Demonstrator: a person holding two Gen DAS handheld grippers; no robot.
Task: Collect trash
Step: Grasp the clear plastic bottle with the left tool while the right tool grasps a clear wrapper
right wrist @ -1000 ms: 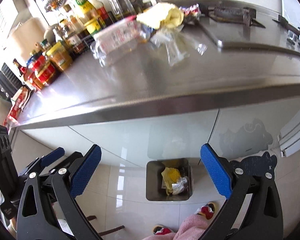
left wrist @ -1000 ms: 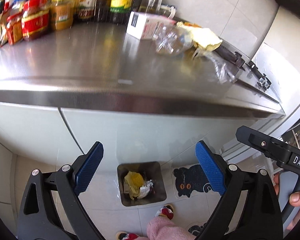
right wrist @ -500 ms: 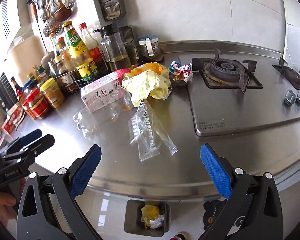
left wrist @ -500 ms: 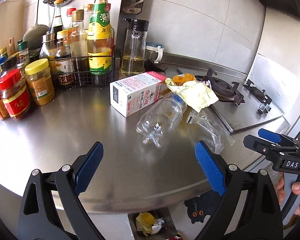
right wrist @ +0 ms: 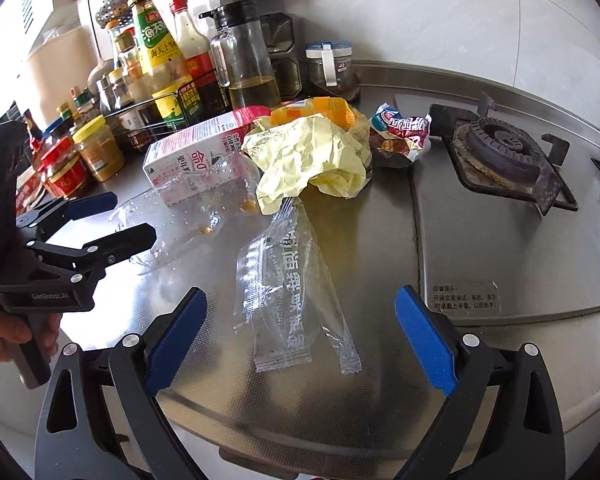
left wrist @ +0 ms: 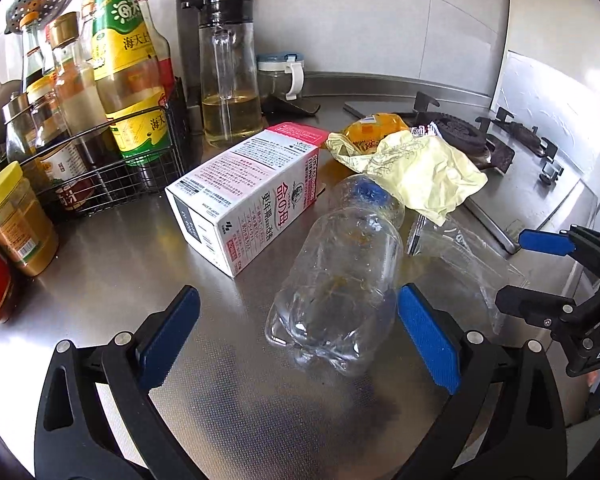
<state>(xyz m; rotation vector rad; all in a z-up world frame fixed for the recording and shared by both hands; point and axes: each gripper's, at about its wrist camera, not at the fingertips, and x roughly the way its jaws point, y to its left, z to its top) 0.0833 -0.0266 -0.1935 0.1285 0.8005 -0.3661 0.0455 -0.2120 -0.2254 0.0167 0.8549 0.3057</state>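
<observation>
Both tongs have travelled from the desk front, where the floor bin showed, to above the desk top. Left tongs [left wrist: 298,332] have just been opening and stand spread, nothing gripped; the crushed clear bottle [left wrist: 340,276] lies just ahead, its base between the pads, long axis running toward 1 o'clock. Right tongs [right wrist: 300,334] have just been closing slightly yet remain spread and empty; the clear wrapper [right wrist: 290,280] lies between them, long axis toward 12 o'clock. Judgement: each hand is nearest its own item.
</observation>
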